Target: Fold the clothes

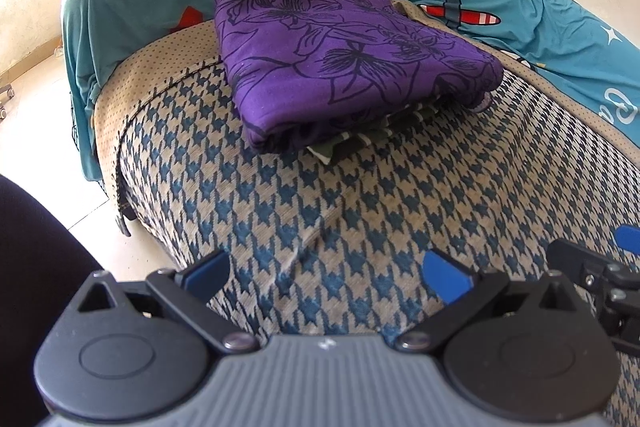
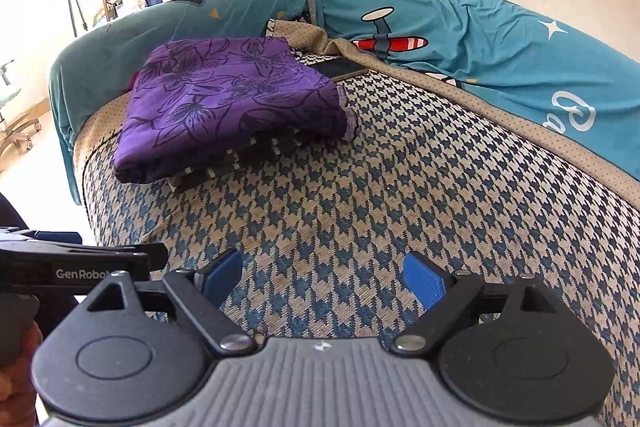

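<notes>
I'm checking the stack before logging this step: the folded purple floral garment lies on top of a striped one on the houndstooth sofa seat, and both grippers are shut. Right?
Not quite. The purple floral garment does lie on the striped garment on the houndstooth seat, but the left gripper and right gripper are both open and empty, as each wrist view shows.

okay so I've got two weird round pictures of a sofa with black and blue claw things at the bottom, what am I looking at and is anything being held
A person holds a handheld gripper in each hand, each with a wide-angle camera looking along its fingers. One picture is from the left gripper, the other from the right gripper. Both stand open and hold nothing. On the checked sofa seat lies a folded purple flowered garment, stacked on a folded striped one. A dark flat thing lies behind; I cannot tell what it is.
</notes>
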Motion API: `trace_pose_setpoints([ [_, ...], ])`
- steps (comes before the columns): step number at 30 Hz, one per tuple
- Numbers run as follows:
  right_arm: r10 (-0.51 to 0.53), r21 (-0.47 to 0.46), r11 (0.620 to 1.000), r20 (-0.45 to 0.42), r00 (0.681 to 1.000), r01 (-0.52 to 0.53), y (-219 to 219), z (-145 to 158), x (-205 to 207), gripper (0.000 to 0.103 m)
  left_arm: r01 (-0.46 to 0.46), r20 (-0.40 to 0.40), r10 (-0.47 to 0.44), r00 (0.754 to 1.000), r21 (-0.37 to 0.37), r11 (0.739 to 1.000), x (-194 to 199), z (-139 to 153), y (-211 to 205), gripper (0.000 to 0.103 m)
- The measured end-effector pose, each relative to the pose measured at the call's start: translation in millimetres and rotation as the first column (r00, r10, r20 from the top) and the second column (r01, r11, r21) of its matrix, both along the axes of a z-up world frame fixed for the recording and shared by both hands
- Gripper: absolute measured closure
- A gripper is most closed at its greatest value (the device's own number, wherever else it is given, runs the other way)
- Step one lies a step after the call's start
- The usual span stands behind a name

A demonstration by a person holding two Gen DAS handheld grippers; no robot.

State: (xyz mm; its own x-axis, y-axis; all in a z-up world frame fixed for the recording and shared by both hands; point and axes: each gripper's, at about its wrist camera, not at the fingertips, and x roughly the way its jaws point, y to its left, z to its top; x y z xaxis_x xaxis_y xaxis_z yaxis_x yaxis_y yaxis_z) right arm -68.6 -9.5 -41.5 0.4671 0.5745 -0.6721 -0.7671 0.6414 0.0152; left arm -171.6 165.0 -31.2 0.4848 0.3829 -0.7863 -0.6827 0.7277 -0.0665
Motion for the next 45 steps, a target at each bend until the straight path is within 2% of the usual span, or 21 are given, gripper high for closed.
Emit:
trace_pose_setpoints([
  [8,0.015,0.005,1.000,0.002,1.000,-0.015,0.1,2.4,-3.3,0.015,0.002,-0.016,-0.003,1.000,-0.029,1.000,-5.6,0.2,-6.6,0.000],
  [13,0.004,0.064,0.998,-0.015,1.000,-0.003,-1.7,12.6,0.2,0.015,0.017,0.010,-0.017,1.000,0.051,0.999,-4.7,18.8,-7.9,0.000],
  [22,0.006,0.132,0.991,-0.066,0.998,0.003,17.6,42.5,20.5,0.015,-0.030,0.044,0.029,0.999,0.037,0.999,-2.2,39.5,9.5,0.000],
  [28,0.031,0.105,0.994,-0.018,0.999,-0.029,41.1,64.6,25.9,0.014,-0.055,0.059,0.053,0.997,0.030,0.998,1.3,51.0,17.1,0.000],
  [32,0.091,0.056,0.994,0.049,0.995,-0.093,48.2,64.7,18.3,0.013,-0.059,0.055,0.058,0.997,0.018,0.998,4.8,54.3,17.2,0.000],
  [40,0.109,0.001,0.994,0.032,0.994,-0.109,48.3,48.8,22.7,0.013,-0.033,0.018,0.033,0.999,0.020,0.999,12.3,46.6,7.7,0.000],
  [45,0.107,0.010,0.994,0.020,0.994,-0.107,46.9,47.1,25.7,0.013,-0.034,0.011,0.034,0.999,0.023,0.999,13.7,45.1,6.0,0.000],
])
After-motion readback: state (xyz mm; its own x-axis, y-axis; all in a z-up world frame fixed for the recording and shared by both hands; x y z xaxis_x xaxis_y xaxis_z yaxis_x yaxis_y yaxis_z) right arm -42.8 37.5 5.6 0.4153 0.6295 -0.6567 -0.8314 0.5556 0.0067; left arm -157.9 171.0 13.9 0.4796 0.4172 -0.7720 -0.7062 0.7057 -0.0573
